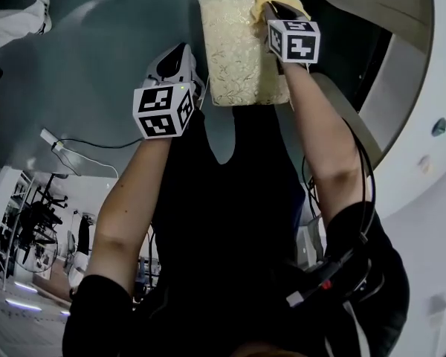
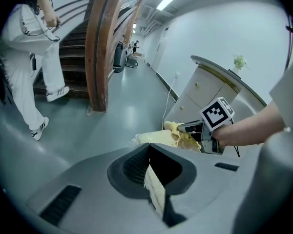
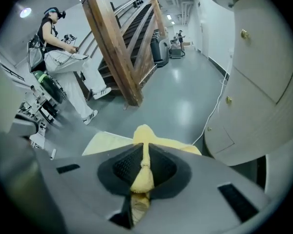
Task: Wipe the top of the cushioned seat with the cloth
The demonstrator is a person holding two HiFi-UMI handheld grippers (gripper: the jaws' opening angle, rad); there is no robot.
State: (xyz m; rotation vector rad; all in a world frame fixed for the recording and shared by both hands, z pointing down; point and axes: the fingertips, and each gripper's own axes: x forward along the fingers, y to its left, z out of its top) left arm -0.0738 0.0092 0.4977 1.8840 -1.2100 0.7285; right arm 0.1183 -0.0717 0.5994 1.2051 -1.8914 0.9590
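Observation:
The cushioned seat [image 1: 238, 47] is a pale yellow rectangle on the grey floor, seen from above in the head view. My left gripper [image 1: 192, 76] is at its left edge; in the left gripper view the jaws [image 2: 149, 162] are shut on a thin edge of the seat [image 2: 154, 139]. My right gripper [image 1: 273, 12] is over the seat's far right corner, shut on a yellow cloth [image 1: 262, 0]. In the right gripper view the cloth [image 3: 143, 172] is pinched between the jaws [image 3: 144, 152] and bulges out over the seat [image 3: 105, 143]. The left gripper view also shows the right gripper [image 2: 193, 129] with the cloth [image 2: 178, 133].
A wooden staircase [image 3: 119, 48] rises beyond the seat, with a person in white clothes [image 3: 71, 62] beside it. A curved white cabinet [image 3: 254, 82] stands close on the right, a cable [image 3: 215, 108] running along its base. Grey floor [image 1: 97, 58] lies left of the seat.

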